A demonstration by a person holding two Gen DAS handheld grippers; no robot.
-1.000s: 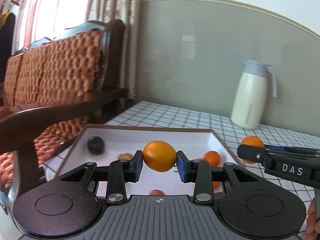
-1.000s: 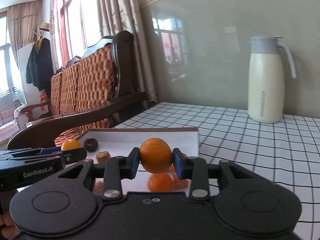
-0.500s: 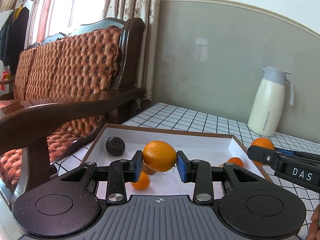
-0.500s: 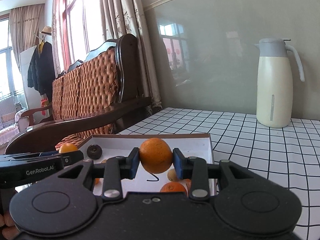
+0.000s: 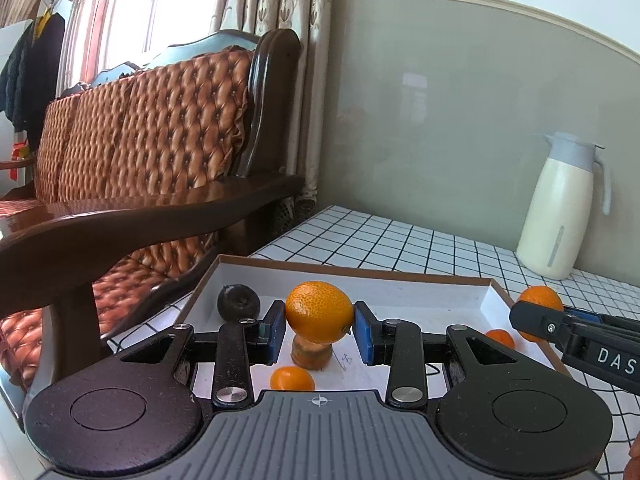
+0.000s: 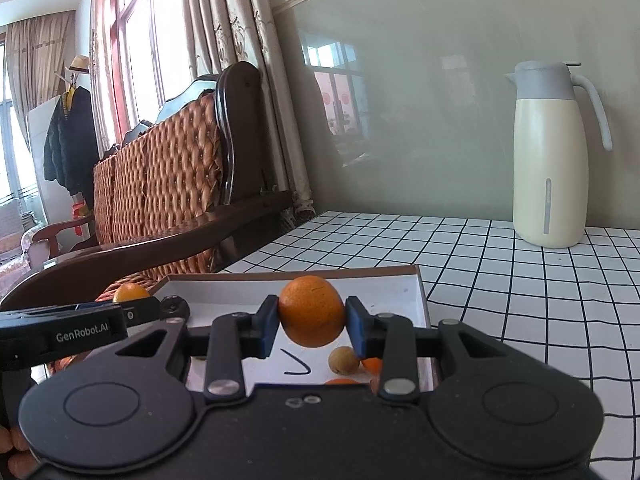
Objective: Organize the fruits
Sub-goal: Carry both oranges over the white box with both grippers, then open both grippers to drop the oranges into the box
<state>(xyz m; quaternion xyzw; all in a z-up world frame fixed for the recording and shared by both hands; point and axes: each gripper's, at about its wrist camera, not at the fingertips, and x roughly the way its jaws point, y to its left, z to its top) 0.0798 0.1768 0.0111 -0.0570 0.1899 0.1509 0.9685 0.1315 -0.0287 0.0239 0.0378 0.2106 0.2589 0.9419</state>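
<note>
A brown tufted sofa with dark wooden arms (image 5: 160, 168) was seen beside the bench (image 6: 500, 280), which was covered in a white cloth with a black grid. A cream jug with a grey lid (image 6: 550, 156) stood upright at the far side of the bench, well apart from the fruit.

A shallow white tray with a brown rim (image 5: 360, 270) lay on the bench near the sofa. Above it the left hand-held gripper (image 5: 319, 330) was held, its blue pads closed on an orange (image 5: 319, 312) that was kept clear of the tray floor. The right hand-held gripper (image 6: 311, 322) was likewise clamped on a second orange (image 6: 311, 311) over the tray's nearer part; in the left view it was seen side-on at the tray's right edge.

Inside the tray, a dark, wrinkled round fruit (image 5: 238, 303) was seen near the far left corner. A brownish fruit (image 5: 311, 354) lay directly below the left gripper's orange in the picture, with a small orange fruit (image 5: 292, 378) just in front of it. Another small orange fruit (image 5: 500, 338) lay near the tray's right wall. From the right camera a small tan round fruit (image 6: 343, 360) was seen on the tray floor, with orange fruit partly hidden beside it. A black pen mark (image 6: 298, 368) was visible on the tray floor.
</note>
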